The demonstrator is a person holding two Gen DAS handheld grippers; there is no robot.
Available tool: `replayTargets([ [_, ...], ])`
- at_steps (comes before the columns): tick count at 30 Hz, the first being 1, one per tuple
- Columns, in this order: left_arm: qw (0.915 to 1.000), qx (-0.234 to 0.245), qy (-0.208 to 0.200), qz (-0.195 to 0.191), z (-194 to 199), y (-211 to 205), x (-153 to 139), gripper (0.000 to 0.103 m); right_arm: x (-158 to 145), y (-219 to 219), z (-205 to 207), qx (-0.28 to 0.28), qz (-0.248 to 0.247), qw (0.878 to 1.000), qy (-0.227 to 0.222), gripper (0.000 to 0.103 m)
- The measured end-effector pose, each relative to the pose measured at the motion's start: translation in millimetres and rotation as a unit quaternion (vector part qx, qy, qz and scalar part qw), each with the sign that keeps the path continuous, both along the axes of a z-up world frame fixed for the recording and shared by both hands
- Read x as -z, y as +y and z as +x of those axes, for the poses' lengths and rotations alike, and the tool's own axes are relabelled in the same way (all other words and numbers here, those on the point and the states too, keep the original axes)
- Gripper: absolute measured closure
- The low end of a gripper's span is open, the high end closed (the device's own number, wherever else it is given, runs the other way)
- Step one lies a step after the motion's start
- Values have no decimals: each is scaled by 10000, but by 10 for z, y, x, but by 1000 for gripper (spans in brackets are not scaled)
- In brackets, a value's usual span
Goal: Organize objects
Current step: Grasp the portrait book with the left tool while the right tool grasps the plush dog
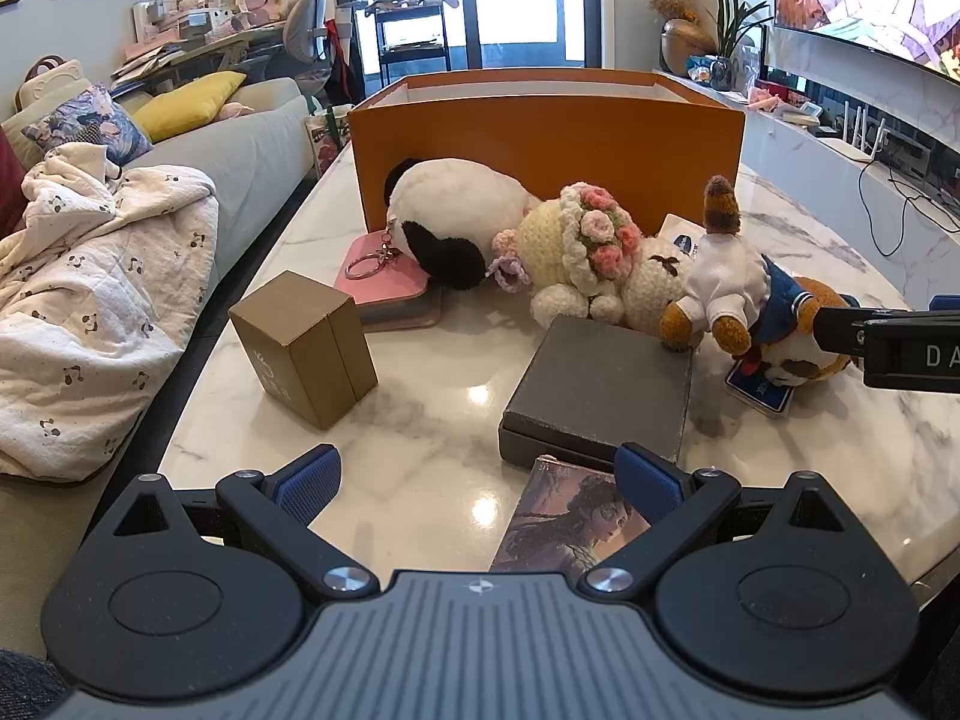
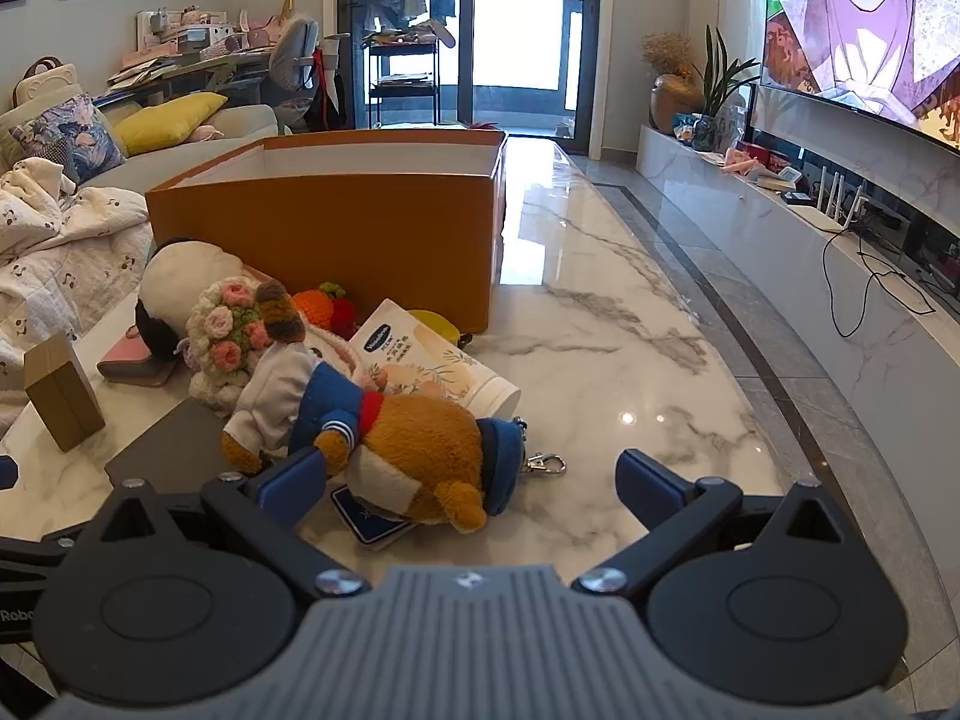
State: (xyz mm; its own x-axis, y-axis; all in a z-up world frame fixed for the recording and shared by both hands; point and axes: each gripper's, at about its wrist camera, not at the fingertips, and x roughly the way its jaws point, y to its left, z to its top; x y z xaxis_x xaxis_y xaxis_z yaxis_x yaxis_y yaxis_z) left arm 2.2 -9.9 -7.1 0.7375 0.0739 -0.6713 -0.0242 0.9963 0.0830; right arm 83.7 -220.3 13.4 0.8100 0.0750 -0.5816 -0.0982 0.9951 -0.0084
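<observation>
An open orange box (image 1: 540, 144) stands at the back of the marble table (image 1: 420, 438). In front of it lie a panda plush (image 1: 450, 210), a crochet doll with pink flowers (image 1: 588, 246) and a brown bear plush in a sailor suit (image 2: 414, 456). My left gripper (image 1: 477, 480) is open above the table's near edge, with a picture card (image 1: 564, 522) under its right finger and a grey flat box (image 1: 600, 384) just ahead. My right gripper (image 2: 474, 480) is open, with the bear's head between its fingers and the pads not pressing on it.
A small brown carton (image 1: 306, 348) stands left, near a pink notebook (image 1: 384, 282). A lotion tube (image 2: 432, 366), a blue card (image 2: 372, 519) and a crochet carrot (image 2: 318, 306) lie by the bear. A sofa with a blanket (image 1: 102, 300) runs along the left.
</observation>
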Motion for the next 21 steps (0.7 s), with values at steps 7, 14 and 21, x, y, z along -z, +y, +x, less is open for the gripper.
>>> replayTargets([
  [7,10000,52,80,-8,-8,-34,-4,0,-1,3,1,2,9,10000,-2,1],
  [14,9996,132,248,-83,-56,-35,13,0,-2,4,-5,-8,48,10000,-2,1],
  [21,9984,158,313,-438,-91,31,36,0,-24,-49,-14,-21,180,9998,37,1],
])
